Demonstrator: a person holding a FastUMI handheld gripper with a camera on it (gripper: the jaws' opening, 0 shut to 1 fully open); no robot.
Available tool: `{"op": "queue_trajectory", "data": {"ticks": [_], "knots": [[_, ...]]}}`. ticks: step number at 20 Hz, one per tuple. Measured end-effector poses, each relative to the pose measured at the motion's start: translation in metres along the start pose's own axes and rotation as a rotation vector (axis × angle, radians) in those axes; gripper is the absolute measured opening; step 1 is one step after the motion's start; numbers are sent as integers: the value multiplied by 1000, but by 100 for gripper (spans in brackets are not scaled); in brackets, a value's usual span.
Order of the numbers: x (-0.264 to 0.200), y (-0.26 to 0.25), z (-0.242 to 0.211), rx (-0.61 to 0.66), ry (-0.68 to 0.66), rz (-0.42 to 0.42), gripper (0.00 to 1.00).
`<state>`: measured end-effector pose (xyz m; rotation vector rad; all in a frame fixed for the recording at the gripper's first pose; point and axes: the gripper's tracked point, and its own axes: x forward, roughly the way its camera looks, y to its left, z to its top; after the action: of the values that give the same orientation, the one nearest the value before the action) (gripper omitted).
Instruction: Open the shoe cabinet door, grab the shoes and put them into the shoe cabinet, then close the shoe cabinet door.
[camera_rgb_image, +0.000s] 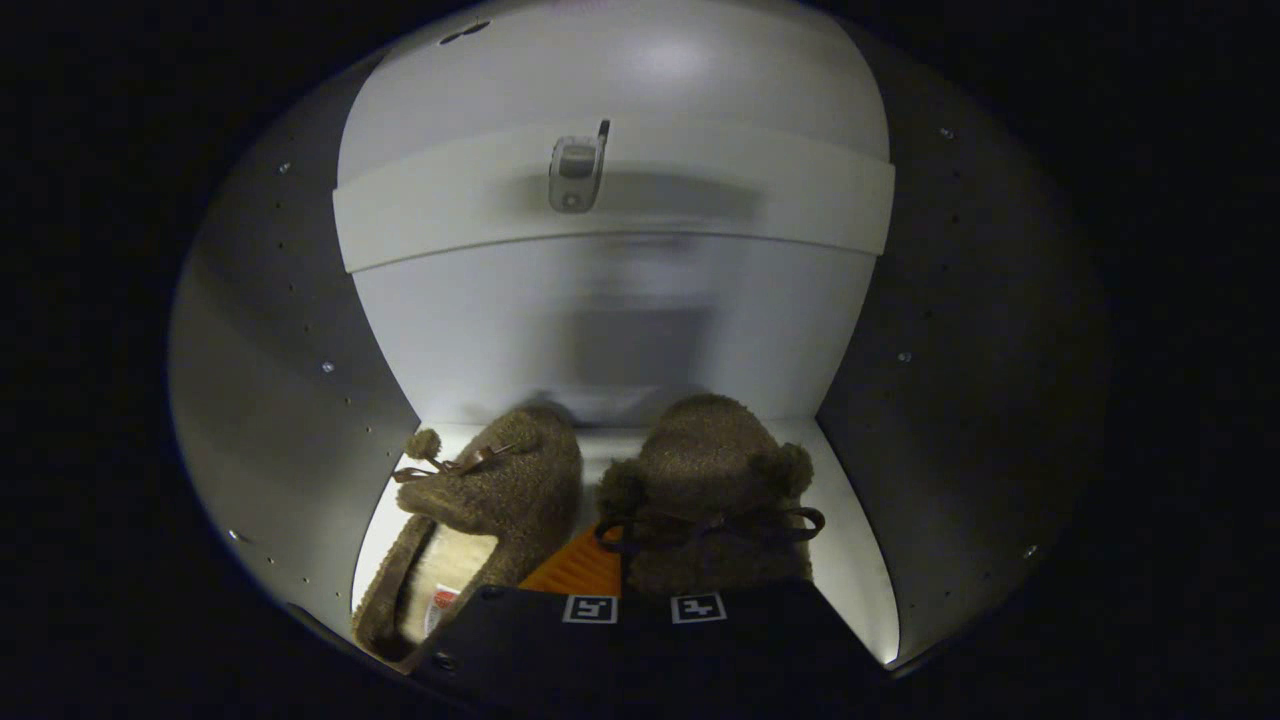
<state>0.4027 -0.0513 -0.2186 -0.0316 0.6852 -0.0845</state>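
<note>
I am looking into the open shoe cabinet. Two brown fuzzy slippers lie side by side on its white floor. The left slipper has a cream lining, a pompom and a lace bow, and it lies free beside my fingers. The right slipper sits directly over my gripper, toe pointing to the back wall, its dark lace bow just above the fingers. The fingers stand close together and appear shut on this slipper's near edge. One finger pad shows between the two slippers.
A white cross panel spans the cabinet above the slippers and carries a small metal catch. Grey side walls with rows of peg holes close in left and right. The back wall stands just beyond the toes.
</note>
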Motion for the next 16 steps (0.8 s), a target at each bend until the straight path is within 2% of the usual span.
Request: {"op": "queue_trajectory", "data": {"ticks": [6, 7, 10, 12, 14, 15, 16], "knots": [[10, -5, -1, 17, 31, -14, 6], [10, -4, -3, 12, 39, -7, 12], [-6, 0, -6, -34, 39, -3, 51], [-22, 2, -3, -23, 11, 1, 77], [-39, 0, 1, -13, -29, -10, 81], [-48, 0, 2, -16, -41, -11, 90], [-59, 0, 3, -24, -58, -16, 91]]}}
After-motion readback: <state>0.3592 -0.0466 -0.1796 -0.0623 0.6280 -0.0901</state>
